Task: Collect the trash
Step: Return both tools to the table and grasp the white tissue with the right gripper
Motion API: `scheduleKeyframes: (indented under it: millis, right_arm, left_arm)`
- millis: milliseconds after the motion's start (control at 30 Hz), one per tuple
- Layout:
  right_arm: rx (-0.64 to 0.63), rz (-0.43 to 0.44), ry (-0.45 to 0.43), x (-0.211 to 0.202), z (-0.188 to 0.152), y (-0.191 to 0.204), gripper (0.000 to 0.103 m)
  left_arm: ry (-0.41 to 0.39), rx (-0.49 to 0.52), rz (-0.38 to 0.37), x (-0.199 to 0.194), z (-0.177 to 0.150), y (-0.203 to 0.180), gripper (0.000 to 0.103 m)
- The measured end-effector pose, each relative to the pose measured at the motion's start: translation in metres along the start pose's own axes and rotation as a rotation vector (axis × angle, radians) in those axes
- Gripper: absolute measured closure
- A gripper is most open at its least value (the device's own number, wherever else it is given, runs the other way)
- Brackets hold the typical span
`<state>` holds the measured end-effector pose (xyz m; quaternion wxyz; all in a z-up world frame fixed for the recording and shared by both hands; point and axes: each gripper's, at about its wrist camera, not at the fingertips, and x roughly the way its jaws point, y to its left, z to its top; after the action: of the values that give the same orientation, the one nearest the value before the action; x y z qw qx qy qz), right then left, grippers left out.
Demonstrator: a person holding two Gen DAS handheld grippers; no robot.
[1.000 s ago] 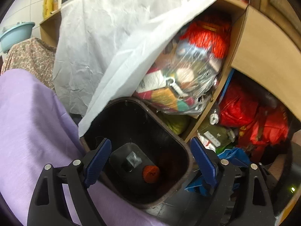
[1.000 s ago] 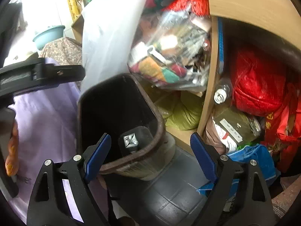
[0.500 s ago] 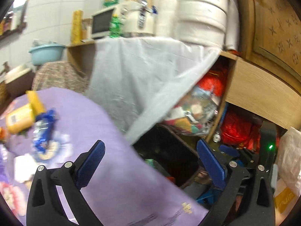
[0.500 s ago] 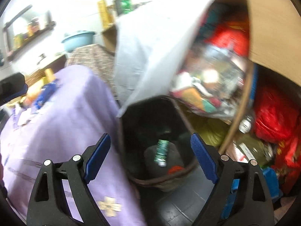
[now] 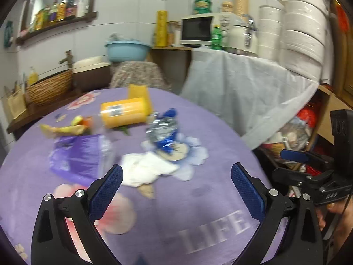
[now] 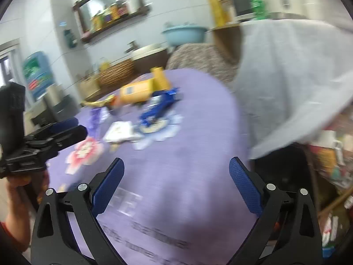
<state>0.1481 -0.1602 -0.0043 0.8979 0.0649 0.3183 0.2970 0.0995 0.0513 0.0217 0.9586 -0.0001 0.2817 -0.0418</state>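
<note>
**Both grippers empty, litter waiting on the table**

Left gripper (image 5: 176, 185) spread wide, nothing between the pads. Right gripper (image 6: 176, 182) opening, likewise empty. Just ahead: crumpled white tissue (image 5: 147, 170); beyond it, crinkled blue-and-silver foil wrapper (image 5: 164, 130), purple plastic packet (image 5: 76, 156), yellow cylindrical carton on its side (image 5: 123, 113), banana peel (image 5: 62, 129). All uncollected on the purple flowered tablecloth (image 5: 198, 198). Dark bin (image 6: 284, 172) low past the table's right edge, partly under a grey hanging cloth (image 6: 286, 77). Open cloth between grippers and litter; cluttered shelves crowding the bin side.

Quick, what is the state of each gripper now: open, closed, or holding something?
Left gripper: open, nothing between its fingers.
Right gripper: opening, nothing between its fingers.
</note>
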Motion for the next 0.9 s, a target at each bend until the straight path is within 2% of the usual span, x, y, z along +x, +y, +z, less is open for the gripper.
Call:
scheduleKeyframes:
  millis: [200, 367, 500, 667, 900]
  right_arm:
    - [-0.113, 0.080, 0.065, 0.036, 0.017, 0.046, 0.008]
    - [-0.162, 0.127, 0.116, 0.062, 0.027, 0.068, 0.008]
    - [-0.178, 0.133, 0.139, 0.082, 0.037, 0.079, 0.008]
    - [-0.231, 0.101, 0.169, 0.104, 0.048, 0.090, 0.008]
    - [-0.307, 0.078, 0.252, 0.145, 0.051, 0.105, 0.008]
  left_arm:
    - [0.004, -0.078, 0.116, -0.016, -0.011, 0.063, 0.006]
    - [0.015, -0.125, 0.180, -0.027, -0.025, 0.098, 0.006]
    - [0.040, -0.159, 0.205, -0.030, -0.034, 0.121, 0.006]
    - [0.050, -0.170, 0.241, -0.030, -0.040, 0.143, 0.006]
    - [0.063, -0.200, 0.226, -0.028, -0.042, 0.158, 0.006]
